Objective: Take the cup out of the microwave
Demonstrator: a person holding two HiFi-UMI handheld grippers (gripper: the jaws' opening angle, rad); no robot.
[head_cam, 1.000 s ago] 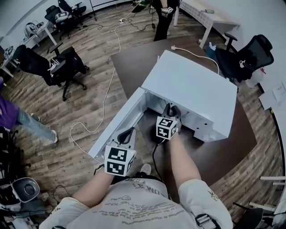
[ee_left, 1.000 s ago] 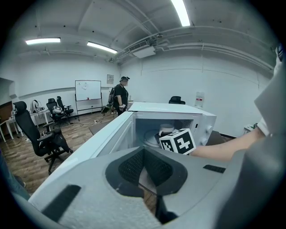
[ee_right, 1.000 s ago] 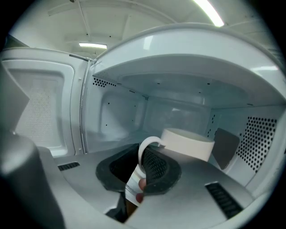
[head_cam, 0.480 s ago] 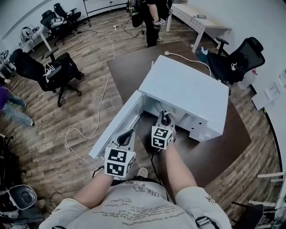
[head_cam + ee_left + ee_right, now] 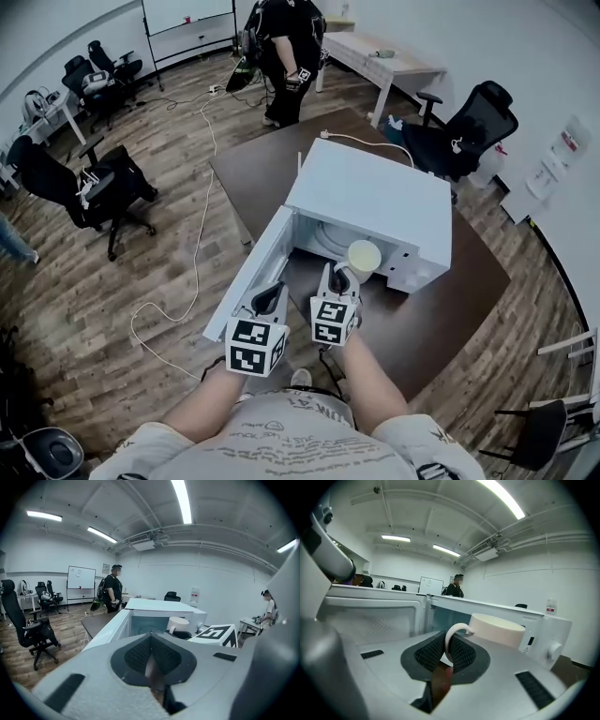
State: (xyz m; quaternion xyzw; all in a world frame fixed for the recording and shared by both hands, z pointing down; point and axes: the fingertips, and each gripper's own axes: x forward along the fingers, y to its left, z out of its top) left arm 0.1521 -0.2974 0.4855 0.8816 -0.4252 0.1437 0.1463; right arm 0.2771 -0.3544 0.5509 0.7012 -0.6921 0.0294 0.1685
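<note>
Cream-coloured cup (image 5: 364, 258) is hanging just ahead of the right hand-held gripper (image 5: 342, 275), in front of the white microwave (image 5: 375, 192) and its open cavity, above the dark tabletop (image 5: 469, 300); the open door (image 5: 246, 277) is standing just left of the left hand-held gripper (image 5: 270, 296). In the left gripper view, its jaws are resting together with nothing between them; the cup is showing ahead and to its right. In the right gripper view, its jaws are pinching the cup's handle (image 5: 453, 637); the cup's body is sitting just beyond their tips.
</note>
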